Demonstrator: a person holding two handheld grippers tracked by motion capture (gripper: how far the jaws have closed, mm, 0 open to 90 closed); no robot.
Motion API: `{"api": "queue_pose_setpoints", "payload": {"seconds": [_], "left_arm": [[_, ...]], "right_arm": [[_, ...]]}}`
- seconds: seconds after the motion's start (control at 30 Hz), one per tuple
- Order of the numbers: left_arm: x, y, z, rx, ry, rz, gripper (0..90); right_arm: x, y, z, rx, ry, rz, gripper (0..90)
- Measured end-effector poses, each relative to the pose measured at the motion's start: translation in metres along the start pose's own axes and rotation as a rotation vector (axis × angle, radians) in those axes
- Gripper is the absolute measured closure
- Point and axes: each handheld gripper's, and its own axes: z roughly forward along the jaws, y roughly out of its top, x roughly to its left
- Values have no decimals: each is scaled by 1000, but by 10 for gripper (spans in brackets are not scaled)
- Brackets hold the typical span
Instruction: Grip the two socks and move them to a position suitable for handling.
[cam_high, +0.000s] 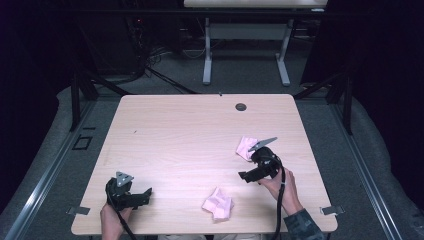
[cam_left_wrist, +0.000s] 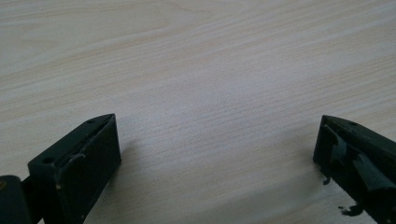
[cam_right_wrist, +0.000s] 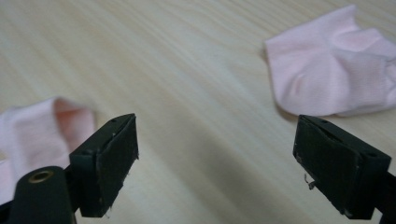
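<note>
Now you're hovering w/ both jaws open, empty; socks (cam_right_wrist: 334, 65) are looking soft, light, floppy — pinch a bunched fold.

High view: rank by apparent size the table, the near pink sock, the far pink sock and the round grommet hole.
1. table
2. near pink sock
3. far pink sock, partly hidden behind the right hand-held gripper, so its rank is unsure
4. grommet hole
</note>
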Motion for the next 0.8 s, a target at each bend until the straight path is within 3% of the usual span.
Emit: {"api": "queue_pose_setpoints", "payload": {"seconds": [0.2, 0.33, 0.43, 0.6, 0.8], "left_arm": [[0, 0, 0, -2, -2, -4, 4], [0, 0, 0, -2, -2, -3, 4], [0, 0, 0, 0, -4, 0, 3], [0, 0, 0, -1, -3, -2, 4], [0, 0, 0, -1, -1, -3, 5]], "right_arm": [[-24, 16, 12, 42, -20, 25, 61], [-33, 24, 19, 60, -27, 38, 50], [-43, 31, 30, 62, -53, 53, 82], [-57, 40, 45, 83, -59, 91, 128], [-67, 40, 60, 115, -94, 113, 183]]}}
